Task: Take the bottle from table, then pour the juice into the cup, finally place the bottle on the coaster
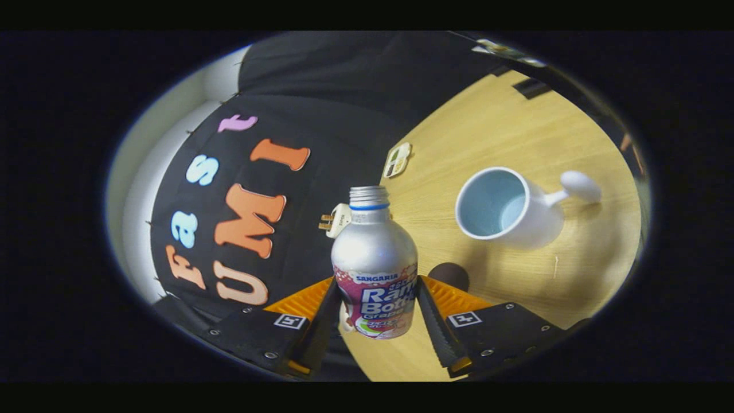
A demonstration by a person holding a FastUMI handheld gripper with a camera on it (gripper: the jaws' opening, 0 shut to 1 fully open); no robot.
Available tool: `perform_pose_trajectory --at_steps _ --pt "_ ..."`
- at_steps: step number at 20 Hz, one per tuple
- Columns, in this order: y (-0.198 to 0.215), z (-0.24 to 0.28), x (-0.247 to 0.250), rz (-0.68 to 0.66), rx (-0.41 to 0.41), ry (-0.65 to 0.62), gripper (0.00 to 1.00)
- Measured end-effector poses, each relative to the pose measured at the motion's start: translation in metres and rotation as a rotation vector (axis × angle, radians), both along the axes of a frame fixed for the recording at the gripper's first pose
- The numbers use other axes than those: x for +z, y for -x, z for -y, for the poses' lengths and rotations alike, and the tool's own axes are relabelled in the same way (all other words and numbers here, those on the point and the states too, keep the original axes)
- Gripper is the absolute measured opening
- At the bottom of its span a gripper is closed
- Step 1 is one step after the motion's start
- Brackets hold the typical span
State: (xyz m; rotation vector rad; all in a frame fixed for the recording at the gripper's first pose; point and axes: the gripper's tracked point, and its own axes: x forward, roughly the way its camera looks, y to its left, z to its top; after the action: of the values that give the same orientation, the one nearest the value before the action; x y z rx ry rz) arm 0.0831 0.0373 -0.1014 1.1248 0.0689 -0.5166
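Now the hand-held gripper (375, 304) grasps the bottle (374, 264) between its 2 fingers, both pressing on the labelled lower body, 1 on each side. The bottle is silver with an uncapped threaded neck and a blue ring under the threads. The whole scene is tilted, and the bottle's base shows over the bench (516, 126), so it seems lifted clear of the wood. The cup (507, 207), white outside and pale blue inside, stands on the bench beyond the fingers and off to the right of the bottle, well apart from it, its handle pointing away from the bottle. A dark round thing (449, 275), perhaps the coaster, lies on the bench just beside the right finger, partly hidden by it. A small card (397, 159) lies near the bench's far edge.
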Motion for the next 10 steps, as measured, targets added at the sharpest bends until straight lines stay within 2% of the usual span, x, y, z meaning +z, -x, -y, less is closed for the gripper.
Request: perform_pose_trajectory --at_steps 4,10 --pt "-0.01 -0.001 0.002 -0.114 0.055 0.247 0.75" --pt "-0.02 0.002 -0.001 -0.26 0.109 0.525 0.75"
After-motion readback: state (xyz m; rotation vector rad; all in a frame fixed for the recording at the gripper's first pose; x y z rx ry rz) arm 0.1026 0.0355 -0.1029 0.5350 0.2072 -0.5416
